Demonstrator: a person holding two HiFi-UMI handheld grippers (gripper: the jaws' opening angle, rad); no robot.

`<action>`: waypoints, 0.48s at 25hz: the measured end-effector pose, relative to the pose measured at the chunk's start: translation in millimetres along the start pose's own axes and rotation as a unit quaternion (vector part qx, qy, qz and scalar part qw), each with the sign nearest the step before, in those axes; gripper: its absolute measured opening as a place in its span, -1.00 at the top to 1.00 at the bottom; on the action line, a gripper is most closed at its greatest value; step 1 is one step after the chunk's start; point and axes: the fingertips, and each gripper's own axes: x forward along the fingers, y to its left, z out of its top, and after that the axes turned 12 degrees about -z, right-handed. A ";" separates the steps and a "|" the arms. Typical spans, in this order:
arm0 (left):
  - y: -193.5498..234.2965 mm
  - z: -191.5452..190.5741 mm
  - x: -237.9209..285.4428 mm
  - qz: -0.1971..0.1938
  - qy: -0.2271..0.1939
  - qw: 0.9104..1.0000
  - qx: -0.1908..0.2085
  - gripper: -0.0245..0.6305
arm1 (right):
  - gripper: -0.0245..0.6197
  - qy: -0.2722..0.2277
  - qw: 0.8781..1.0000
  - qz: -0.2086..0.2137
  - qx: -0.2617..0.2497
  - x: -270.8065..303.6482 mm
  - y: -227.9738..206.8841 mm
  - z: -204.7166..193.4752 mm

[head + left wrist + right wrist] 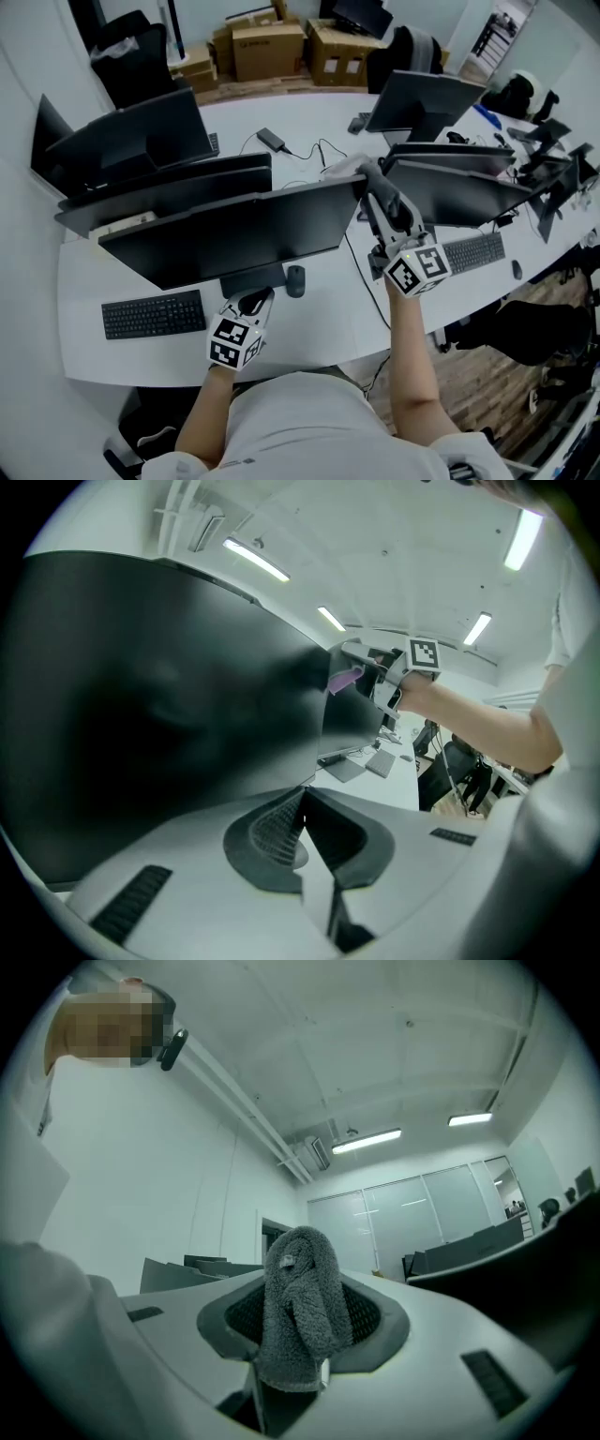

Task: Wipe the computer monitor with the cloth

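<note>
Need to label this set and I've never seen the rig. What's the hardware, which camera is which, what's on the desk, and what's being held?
There is no robot here. A person carries two two-jaw tools, and the marked cube on each tool is part of it. The head view comes from a camera on the person's head, looking steeply down. The left and right gripper views each ride on one tool and look along its jaws.

The white desk carries several screens. The nearest monitor has a keyboard and a mouse in front of it.

The right claw is shut on a grey fleecy cloth, up at that monitor's top right corner. The left claw is shut and empty, low by the monitor's stand.
</note>
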 end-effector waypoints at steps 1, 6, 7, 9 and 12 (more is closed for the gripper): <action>0.7 0.2 -2.4 -0.001 0.000 1.000 0.001 0.92 | 0.50 -0.003 1.000 -0.003 -0.013 0.1 2.2 3.5; 3.3 -1.3 -14.2 -0.006 -0.004 1.000 0.004 0.92 | 0.50 -0.003 0.995 -0.014 -0.100 4.3 19.1 17.2; 3.9 -1.9 -16.7 -0.006 -0.005 1.000 0.004 0.92 | 0.50 -0.003 0.993 -0.016 -0.115 5.3 22.9 18.6; 4.7 -3.9 -21.3 -0.005 -0.006 1.000 0.003 0.92 | 0.50 -0.002 0.990 -0.018 -0.141 6.6 29.9 19.7; 5.7 -7.4 -28.2 -0.004 -0.008 1.000 0.002 0.92 | 0.49 0.000 0.985 -0.017 -0.172 9.3 40.1 20.8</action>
